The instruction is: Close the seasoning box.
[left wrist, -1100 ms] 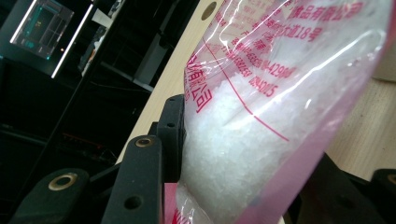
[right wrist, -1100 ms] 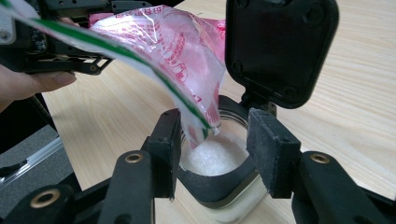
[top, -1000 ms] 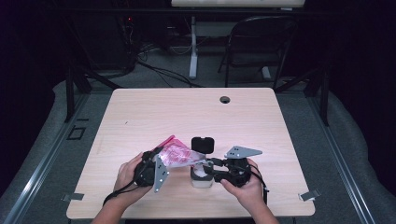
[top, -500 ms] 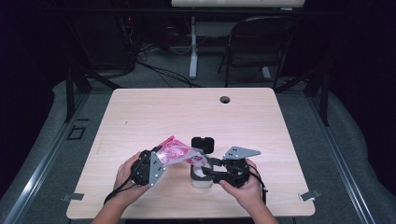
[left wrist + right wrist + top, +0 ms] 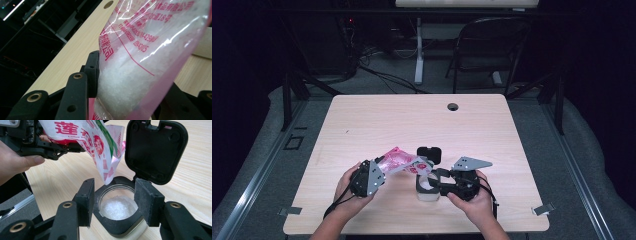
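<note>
Tabletop (image 5: 362, 125), pale wood, carries the work near its front edge, under both hands. Bag (image 5: 140, 57) of white granules, clear plastic with red print, is clamped in the left tongs (image 5: 379, 167) and tilted so its torn corner hangs just above the jar mouth, ahead of the right tongs (image 5: 113, 195). Jar (image 5: 117, 207), glass with a black collar, stands upright between the right jaws, partly filled with white crystals; its hinged lid (image 5: 155, 150) is swung up and back, beyond the far jaw. Right jaws have just been opening and now stand at either side of the collar; whether the pads still press on it I cannot tell. Judgement: pouring step under way. To do it well, keep the bag corner centred over the mouth, raise the bag's rear slowly for a thin stream, brace the jar, and stop before the collar.
</note>
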`<state>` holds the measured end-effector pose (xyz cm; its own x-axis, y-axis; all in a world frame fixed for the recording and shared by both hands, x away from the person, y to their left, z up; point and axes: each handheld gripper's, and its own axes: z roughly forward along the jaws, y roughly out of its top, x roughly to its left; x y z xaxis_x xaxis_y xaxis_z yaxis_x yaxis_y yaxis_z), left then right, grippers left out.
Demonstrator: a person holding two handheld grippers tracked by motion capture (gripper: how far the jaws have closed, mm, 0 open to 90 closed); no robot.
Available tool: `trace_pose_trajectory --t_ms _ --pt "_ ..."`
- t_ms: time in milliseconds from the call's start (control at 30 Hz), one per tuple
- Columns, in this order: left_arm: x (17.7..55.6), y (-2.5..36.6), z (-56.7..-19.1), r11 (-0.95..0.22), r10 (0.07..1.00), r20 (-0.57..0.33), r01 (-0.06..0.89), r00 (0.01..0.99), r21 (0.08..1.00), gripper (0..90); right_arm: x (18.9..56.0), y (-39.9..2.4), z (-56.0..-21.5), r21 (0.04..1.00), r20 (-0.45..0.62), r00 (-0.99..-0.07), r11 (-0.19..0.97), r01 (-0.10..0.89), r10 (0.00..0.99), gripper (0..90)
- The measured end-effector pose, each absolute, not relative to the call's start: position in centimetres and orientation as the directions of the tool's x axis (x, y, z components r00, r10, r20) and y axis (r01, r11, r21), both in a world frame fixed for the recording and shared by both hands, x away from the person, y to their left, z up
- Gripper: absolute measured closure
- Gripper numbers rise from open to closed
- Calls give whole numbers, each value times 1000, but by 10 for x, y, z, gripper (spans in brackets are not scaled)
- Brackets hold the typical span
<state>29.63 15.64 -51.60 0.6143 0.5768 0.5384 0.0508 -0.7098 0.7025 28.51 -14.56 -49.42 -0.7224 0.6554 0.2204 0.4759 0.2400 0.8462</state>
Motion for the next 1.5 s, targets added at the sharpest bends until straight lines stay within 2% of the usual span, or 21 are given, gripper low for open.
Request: trace_pose_trajectory --t_ms 933,1500 --pt "306 163 -525 -602 632 357 145 688 785 648 285 -147 -494 857 219 -713 218 467 667 507" --pt "314 177 -522 -514 692 275 189 668 837 654 285 -151 -494 858 224 -701 204 471 677 507"
